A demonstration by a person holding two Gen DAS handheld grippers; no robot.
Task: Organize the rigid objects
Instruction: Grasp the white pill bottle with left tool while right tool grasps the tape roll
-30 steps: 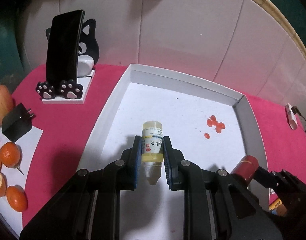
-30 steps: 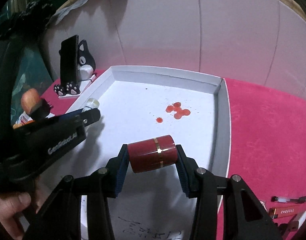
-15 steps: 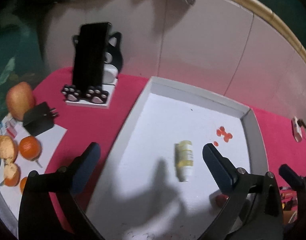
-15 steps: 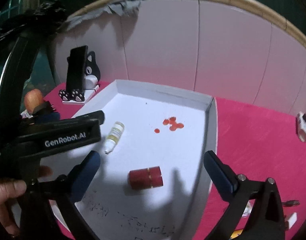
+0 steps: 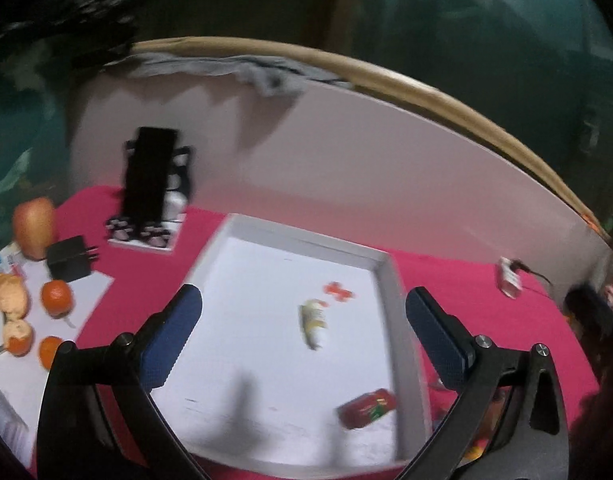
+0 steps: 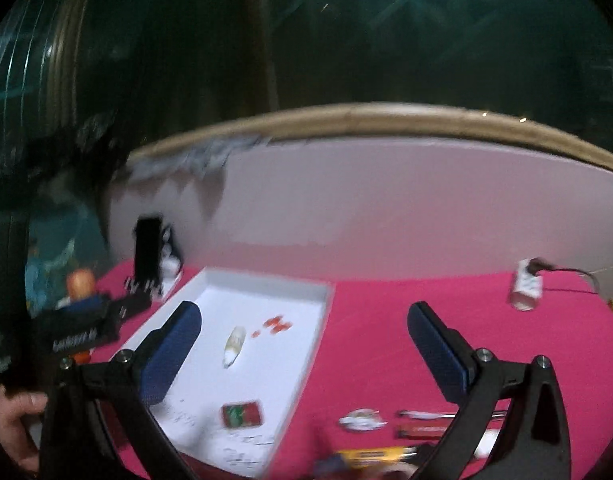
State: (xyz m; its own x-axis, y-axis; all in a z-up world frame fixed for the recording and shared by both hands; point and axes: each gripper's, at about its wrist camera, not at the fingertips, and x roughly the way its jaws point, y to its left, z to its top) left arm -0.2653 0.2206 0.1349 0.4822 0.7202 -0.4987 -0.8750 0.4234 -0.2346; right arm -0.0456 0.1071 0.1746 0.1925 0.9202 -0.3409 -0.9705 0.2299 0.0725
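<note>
Lying inside the white tray (image 5: pixel 388 280): small yellow bottle (image 5: pixel 313 322) mid-floor, red cylinder (image 5: pixel 366 408) at near right. Left tongs (image 5: pixel 302 340) and right tongs (image 6: pixel 304 344) spread wide, gripping nothing.

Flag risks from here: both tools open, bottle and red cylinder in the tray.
1. The red cylinder lies on its side near the tray wall; it may roll.
2. The bottle also lies flat beside the red stains; it could roll into them.
3. Small items crowd the cloth under the right tool; a low reach with jaws wide could knock them.
</note>
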